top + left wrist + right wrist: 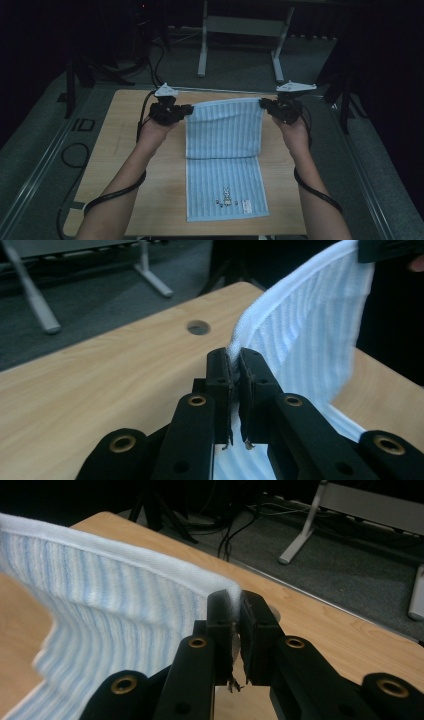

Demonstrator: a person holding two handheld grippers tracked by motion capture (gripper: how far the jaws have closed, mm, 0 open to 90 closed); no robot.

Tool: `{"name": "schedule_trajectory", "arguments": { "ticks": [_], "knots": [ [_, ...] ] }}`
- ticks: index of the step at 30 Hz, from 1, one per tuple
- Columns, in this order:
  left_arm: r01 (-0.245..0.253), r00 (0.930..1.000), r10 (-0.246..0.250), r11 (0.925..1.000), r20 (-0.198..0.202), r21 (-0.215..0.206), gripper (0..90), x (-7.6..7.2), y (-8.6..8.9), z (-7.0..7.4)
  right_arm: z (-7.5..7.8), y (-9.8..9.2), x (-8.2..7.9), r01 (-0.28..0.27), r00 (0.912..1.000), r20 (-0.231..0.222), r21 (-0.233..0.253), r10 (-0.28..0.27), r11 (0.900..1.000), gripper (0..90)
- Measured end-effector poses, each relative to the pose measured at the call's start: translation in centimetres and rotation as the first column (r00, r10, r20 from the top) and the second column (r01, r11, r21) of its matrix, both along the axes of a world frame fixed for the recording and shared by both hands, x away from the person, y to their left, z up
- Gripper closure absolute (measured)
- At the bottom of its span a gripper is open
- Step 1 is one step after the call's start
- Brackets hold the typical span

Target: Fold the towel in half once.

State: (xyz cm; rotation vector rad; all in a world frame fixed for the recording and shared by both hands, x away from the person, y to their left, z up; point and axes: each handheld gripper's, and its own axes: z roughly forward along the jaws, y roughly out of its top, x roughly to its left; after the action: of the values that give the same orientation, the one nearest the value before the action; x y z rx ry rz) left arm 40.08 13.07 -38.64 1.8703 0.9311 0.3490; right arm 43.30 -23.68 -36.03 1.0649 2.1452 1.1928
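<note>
Towel (pixel 225 150) is light blue with stripes and lies lengthwise on the wooden surface (pixel 125 165). Its far half is lifted, and the near half lies flat with a small rabbit print (pixel 226 196) close to the near hem.

Left hand-held gripper (pixel 187 111) pinches the towel's far-left corner; the left gripper view has both black jaws pressed together on the white hem (pixel 235 352). Right hand-held gripper (pixel 263 104) pinches the far-right corner, and the right gripper view shows its jaws clamped on the hem edge (pixel 231 592) the same way. The far edge runs between the two corners with a slight sag in the middle.

The step looks like folding the far half toward the near hem.

To do it well:
- Keep both pinches tight, since each bite on the hem is shallow and could slip.
- Hold the two corners level and equally far from the towel's centre line, so the hem stays taut and the sag doesn't become a wrinkle.
- Carry both corners toward the rabbit print together, at the same pace.
- Lay the far hem squarely over the near hem, side edges matching, before letting go.
- Lower the cloth first, then release.

Cloth under the raised half is hidden, so it may already be creased there; I can't tell.
</note>
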Motion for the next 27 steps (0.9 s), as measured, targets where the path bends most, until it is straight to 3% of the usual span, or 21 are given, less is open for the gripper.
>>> {"name": "schedule_trajectory", "arguments": {
  "ticks": [3, 7, 13, 16, 18, 20, 21, 22, 24, 25, 26, 27],
  "knots": [
    [0.042, 0.9984, -0.043, 0.9989, -0.037, -0.022, 83.9, -1.7, 0.6, -1.1, -0.9, -0.5, -1.7, -0.042, 0.9989, -0.021, 0.019, 0.043, 0.999, 83.5],
    [0.106, 0.9892, -0.11, 0.9931, -0.096, -0.05, 83.9, -4.7, 1.0, -3.7, -3.6, -1.7, -4.8, -0.099, 0.9934, -0.055, 0.028, 0.1, 0.995, 83.5],
    [0.198, 0.9635, -0.205, 0.9786, -0.173, -0.058, 83.8, -8.9, 0.1, -8.1, -7.9, -3.2, -9.1, -0.139, 0.9829, -0.119, 0.025, 0.141, 0.99, 83.5],
    [0.234, 0.9457, -0.242, 0.9701, -0.217, -0.065, 83.8, -10.6, -0.5, -10.0, -10.1, -3.7, -11.0, -0.162, 0.973, -0.161, 0.031, 0.165, 0.986, 83.5],
    [0.266, 0.9315, -0.271, 0.9625, -0.243, -0.051, 83.7, -11.6, -1.0, -11.1, -11.4, -4.0, -12.4, -0.184, 0.9611, -0.199, 0.054, 0.191, 0.981, 83.4],
    [0.284, 0.9233, -0.285, 0.958, -0.258, -0.042, 83.6, -12.6, -1.2, -12.0, -12.6, -4.2, -13.8, -0.197, 0.9533, -0.222, 0.06, 0.205, 0.979, 83.4],
    [0.292, 0.9161, -0.297, 0.9546, -0.27, -0.058, 83.6, -13.0, -1.2, -12.4, -13.1, -4.3, -14.4, -0.203, 0.9508, -0.229, 0.049, 0.209, 0.978, 83.3],
    [0.289, 0.9127, -0.298, 0.9545, -0.28, -0.072, 83.6, -13.3, -1.1, -12.8, -13.5, -4.5, -15.0, -0.2, 0.9508, -0.23, 0.055, 0.207, 0.978, 83.4],
    [0.3, 0.9091, -0.304, 0.952, -0.284, -0.059, 83.6, -14.1, -1.2, -13.3, -14.2, -5.0, -16.2, -0.208, 0.9432, -0.244, 0.093, 0.225, 0.974, 83.3],
    [0.303, 0.9031, -0.31, 0.9503, -0.297, -0.071, 83.6, -14.4, -1.2, -13.5, -14.4, -5.2, -16.7, -0.204, 0.9435, -0.246, 0.095, 0.222, 0.974, 83.3],
    [0.303, 0.9031, -0.31, 0.9503, -0.297, -0.071, 83.4, -14.4, -1.2, -13.5, -14.4, -5.2, -16.7, -0.204, 0.9435, -0.246, 0.095, 0.222, 0.974, 83.3],
    [0.318, 0.8993, -0.323, 0.9459, -0.295, -0.067, 83.4, -15.1, -1.3, -13.7, -14.7, -5.3, -17.2, -0.199, 0.9409, -0.256, 0.112, 0.222, 0.974, 82.9]
  ]
}}
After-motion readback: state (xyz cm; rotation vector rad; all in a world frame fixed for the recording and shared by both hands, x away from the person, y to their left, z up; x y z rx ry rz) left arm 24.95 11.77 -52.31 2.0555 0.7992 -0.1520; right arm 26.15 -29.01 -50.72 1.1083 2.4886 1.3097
